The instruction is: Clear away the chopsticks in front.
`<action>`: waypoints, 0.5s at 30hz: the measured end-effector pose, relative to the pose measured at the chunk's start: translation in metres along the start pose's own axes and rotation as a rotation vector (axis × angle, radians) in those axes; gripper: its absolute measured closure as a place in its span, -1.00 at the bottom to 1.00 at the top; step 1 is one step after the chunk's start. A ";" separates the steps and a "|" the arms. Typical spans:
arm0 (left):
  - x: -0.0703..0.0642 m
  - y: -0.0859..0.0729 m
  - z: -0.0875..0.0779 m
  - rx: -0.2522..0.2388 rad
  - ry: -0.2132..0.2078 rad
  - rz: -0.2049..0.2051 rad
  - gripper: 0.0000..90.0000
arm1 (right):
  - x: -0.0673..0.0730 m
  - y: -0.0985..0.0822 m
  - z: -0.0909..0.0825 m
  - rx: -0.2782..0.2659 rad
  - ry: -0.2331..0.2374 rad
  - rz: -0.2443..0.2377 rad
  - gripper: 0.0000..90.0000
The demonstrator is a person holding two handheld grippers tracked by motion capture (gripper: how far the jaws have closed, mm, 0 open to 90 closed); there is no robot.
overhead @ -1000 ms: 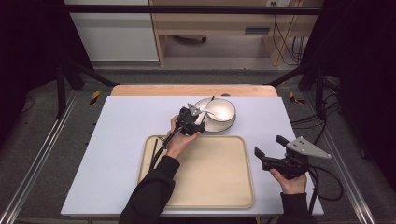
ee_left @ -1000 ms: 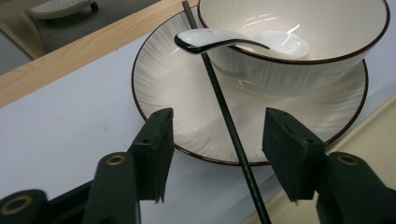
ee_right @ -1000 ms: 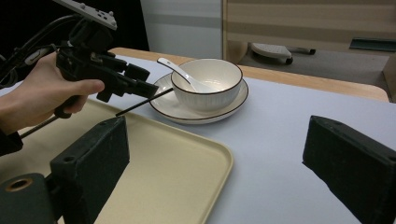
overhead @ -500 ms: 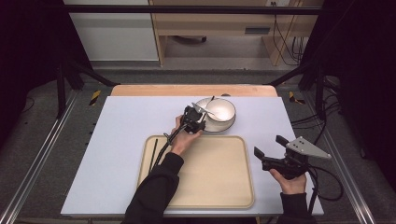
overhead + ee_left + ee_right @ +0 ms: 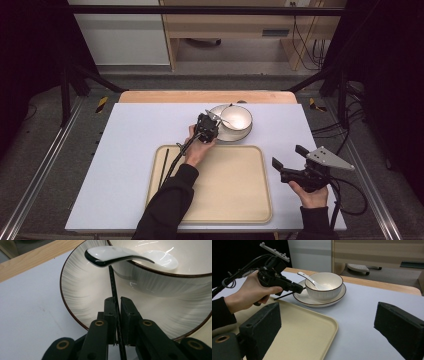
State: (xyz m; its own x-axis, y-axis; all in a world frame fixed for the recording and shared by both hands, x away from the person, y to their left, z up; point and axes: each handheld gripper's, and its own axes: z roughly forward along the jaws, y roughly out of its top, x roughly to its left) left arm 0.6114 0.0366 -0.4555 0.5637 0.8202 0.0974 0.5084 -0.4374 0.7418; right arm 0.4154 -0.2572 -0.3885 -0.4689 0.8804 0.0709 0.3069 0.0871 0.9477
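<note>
**Progress.** The left gripper [image 5: 215, 123] is at the near-left rim of the plate [image 5: 220, 136], which sits towards the far edge of the surface [image 5: 130, 135]. Its fingers have just been closing and are now clamped on a thin black chopstick [image 5: 113, 282]. The left gripper view shows the stick pinched between both pads. It runs forward over the plate until its tip goes under the handle of the white spoon [image 5: 110, 255], which leans out of the bowl [image 5: 239, 117]. I judge the grasp made and the lift and carry not yet begun.

A second thin dark stick [image 5: 164, 166] lies along the left edge of the tray [image 5: 225, 190]. I take it for the other chopstick, already set down, though it is too fine to be sure. The right gripper [image 5: 287, 156] is near the right edge of the surface, fingers wide apart and holding nothing.

**Clearances.**
- The chopstick tip is just under the spoon handle and close to the bowl wall. In my judgement, lifting straight up risks tipping the spoon, so drawing back towards the tray first looks safer.
- The raised plate rim lies under the stick.
- The tray is bare across its middle and right, with ample room to set the stick down.
- The tray's raised lip at its far edge has to be cleared on the way.
- The right hand is well apart from this path.
</note>
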 end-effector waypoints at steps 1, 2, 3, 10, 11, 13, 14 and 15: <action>0.000 0.000 0.000 0.001 0.005 -0.003 0.84 | 0.000 0.000 0.000 0.004 0.000 0.000 -0.84; 0.001 0.000 -0.001 0.007 0.010 -0.001 0.86 | 0.000 0.000 0.001 0.004 0.000 0.002 -0.84; 0.001 0.000 -0.001 0.007 0.010 -0.001 0.87 | 0.000 0.000 0.001 0.003 0.000 -0.001 -0.84; 0.003 -0.003 -0.010 -0.017 0.009 -0.016 0.89 | 0.000 0.000 0.000 0.006 0.001 0.002 -0.84; 0.003 -0.004 -0.012 -0.023 0.007 -0.016 0.89 | 0.001 0.000 0.000 0.003 0.000 0.002 -0.84; 0.004 -0.004 -0.016 -0.028 0.009 -0.018 0.89 | 0.001 0.000 0.000 0.003 0.000 -0.003 -0.84; 0.005 -0.005 -0.021 -0.038 0.011 -0.021 0.89 | 0.001 -0.001 0.001 0.003 -0.002 -0.003 -0.84; 0.006 -0.006 -0.025 -0.043 0.012 -0.026 0.89 | 0.001 -0.001 0.001 0.003 -0.003 -0.004 -0.84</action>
State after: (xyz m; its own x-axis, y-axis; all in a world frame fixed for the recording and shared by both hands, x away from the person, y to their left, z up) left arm 0.5954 0.0533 -0.4429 0.5427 0.8356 0.0854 0.4940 -0.3998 0.7721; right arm 0.4157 -0.2560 -0.3895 -0.4678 0.8814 0.0659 0.3077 0.0926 0.9470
